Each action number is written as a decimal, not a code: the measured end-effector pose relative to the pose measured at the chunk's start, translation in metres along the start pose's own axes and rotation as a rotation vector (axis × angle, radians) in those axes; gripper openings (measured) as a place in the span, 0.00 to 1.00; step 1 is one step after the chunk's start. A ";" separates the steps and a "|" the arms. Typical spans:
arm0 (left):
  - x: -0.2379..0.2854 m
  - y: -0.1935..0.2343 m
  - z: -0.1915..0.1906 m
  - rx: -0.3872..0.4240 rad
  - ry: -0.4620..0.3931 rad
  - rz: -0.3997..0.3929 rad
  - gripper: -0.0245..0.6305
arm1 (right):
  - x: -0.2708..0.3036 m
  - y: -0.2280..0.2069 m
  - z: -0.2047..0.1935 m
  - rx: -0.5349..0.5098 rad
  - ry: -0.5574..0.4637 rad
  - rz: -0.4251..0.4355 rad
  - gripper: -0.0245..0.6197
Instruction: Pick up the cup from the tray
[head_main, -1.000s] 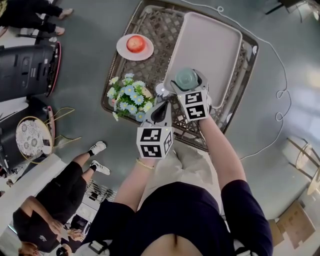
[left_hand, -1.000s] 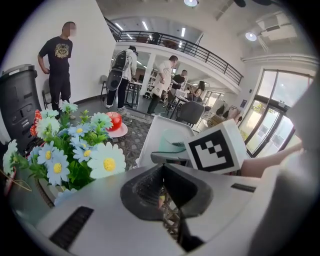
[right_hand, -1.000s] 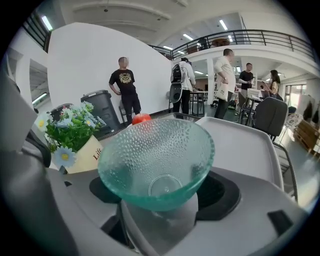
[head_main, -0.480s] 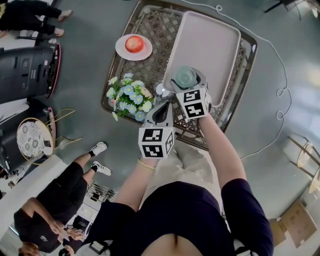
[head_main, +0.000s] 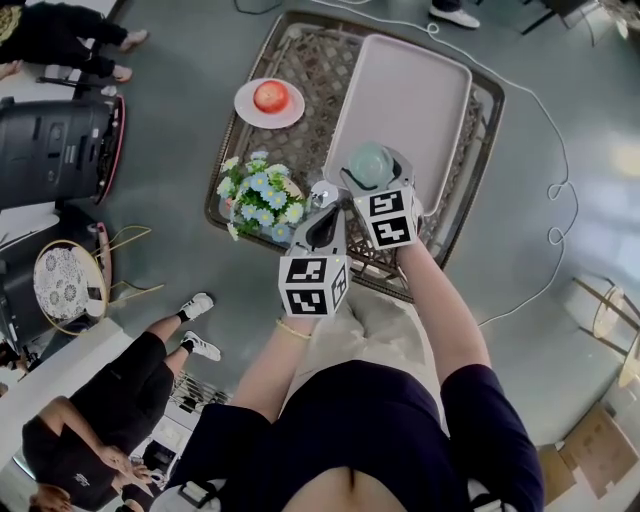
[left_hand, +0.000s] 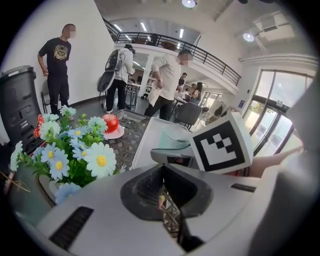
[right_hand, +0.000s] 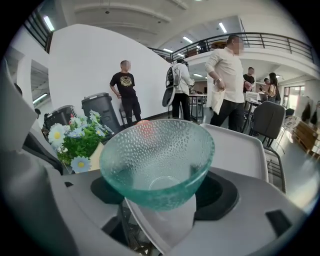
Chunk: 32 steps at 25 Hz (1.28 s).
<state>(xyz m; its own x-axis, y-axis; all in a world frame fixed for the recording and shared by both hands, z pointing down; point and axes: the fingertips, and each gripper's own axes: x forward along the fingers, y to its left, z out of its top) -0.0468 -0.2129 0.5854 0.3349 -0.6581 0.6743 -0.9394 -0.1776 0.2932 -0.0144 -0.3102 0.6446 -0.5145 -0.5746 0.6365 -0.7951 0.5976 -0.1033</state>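
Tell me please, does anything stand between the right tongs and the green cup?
Nothing visible does. The right tongs hold the green glass cup between them, at the near end of the white tray. The left tongs are shut, empty, off to the side.

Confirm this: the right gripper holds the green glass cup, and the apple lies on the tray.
One thing is wrong. In the head view the apple lies on a small plate beside the tray, not on it. The right gripper does hold the green glass cup.
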 end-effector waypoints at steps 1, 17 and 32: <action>-0.001 0.000 0.000 -0.004 -0.002 -0.001 0.05 | -0.004 0.001 0.002 -0.002 -0.006 -0.002 0.64; -0.025 -0.007 0.007 0.009 -0.031 -0.020 0.05 | -0.093 0.002 0.024 0.023 -0.086 -0.064 0.63; -0.045 -0.032 0.020 0.057 -0.069 -0.047 0.05 | -0.162 0.013 0.022 0.099 -0.140 -0.067 0.63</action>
<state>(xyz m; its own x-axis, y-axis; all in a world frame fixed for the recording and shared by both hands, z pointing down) -0.0332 -0.1926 0.5320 0.3747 -0.6965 0.6119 -0.9261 -0.2494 0.2832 0.0512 -0.2217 0.5232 -0.4937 -0.6874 0.5327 -0.8532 0.5014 -0.1437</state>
